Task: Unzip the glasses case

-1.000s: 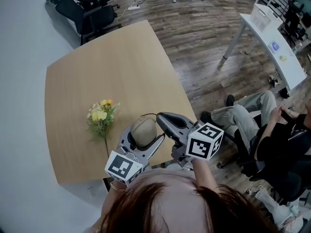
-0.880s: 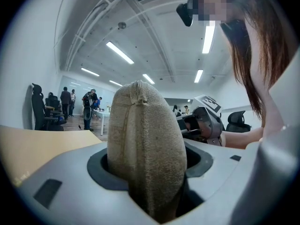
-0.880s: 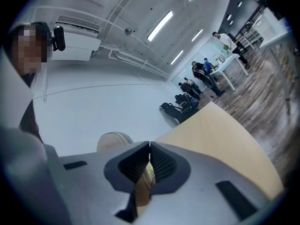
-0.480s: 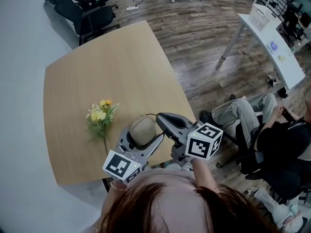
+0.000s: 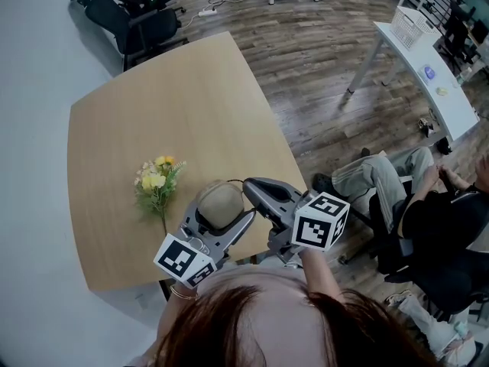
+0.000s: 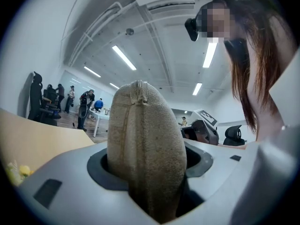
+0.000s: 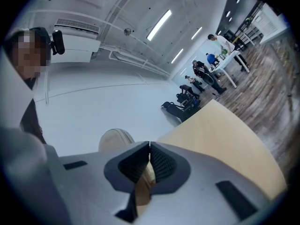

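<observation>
A beige fabric glasses case is held just above the near edge of the wooden table. My left gripper is shut on it, with a jaw on either side. In the left gripper view the case stands upright between the jaws and its seam faces the camera. My right gripper is at the case's right end with its jaws shut. A thin dark cord, the zipper pull, runs from the case top to those tips. In the right gripper view the ribbed pads meet, and the case sits just behind them.
A small bunch of yellow artificial flowers lies on the table left of the case. A seated person is close by on the right. A white table and black office chairs stand farther off on the wooden floor.
My left gripper has drifted slightly left and down with the case. My right gripper has stayed almost still.
</observation>
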The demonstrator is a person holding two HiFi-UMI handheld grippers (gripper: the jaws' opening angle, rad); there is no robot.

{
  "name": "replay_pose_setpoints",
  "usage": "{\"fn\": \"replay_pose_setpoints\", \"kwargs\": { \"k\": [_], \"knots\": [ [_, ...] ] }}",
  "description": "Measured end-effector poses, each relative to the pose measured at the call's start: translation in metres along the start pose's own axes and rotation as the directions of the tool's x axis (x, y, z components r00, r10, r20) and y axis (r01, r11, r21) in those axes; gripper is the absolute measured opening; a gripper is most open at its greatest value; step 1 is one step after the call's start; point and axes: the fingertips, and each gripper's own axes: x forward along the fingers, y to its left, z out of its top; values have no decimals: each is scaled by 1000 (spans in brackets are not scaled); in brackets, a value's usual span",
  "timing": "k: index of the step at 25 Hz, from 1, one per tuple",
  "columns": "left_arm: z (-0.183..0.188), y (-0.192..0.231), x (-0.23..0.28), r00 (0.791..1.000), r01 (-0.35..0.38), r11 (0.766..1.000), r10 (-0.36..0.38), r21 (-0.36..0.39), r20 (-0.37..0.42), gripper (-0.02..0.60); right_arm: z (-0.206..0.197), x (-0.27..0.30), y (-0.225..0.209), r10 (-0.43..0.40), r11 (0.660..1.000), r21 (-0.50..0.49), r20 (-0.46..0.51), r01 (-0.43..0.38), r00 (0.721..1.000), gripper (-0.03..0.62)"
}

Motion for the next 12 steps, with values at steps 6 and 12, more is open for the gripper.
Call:
{"fn": "replay_pose_setpoints", "kwargs": {
  "k": [6,12],
  "knots": [
    [5,-1,2,999,6,999,-5,-31,35,298,0,-3,-1,-2,1000,-1,-2,2,1000,18],
    [9,1,2,998,4,998,-1,-56,59,299,-1,-3,-3,-8,1000,1,-2,8,1000,18]
  ]
}}
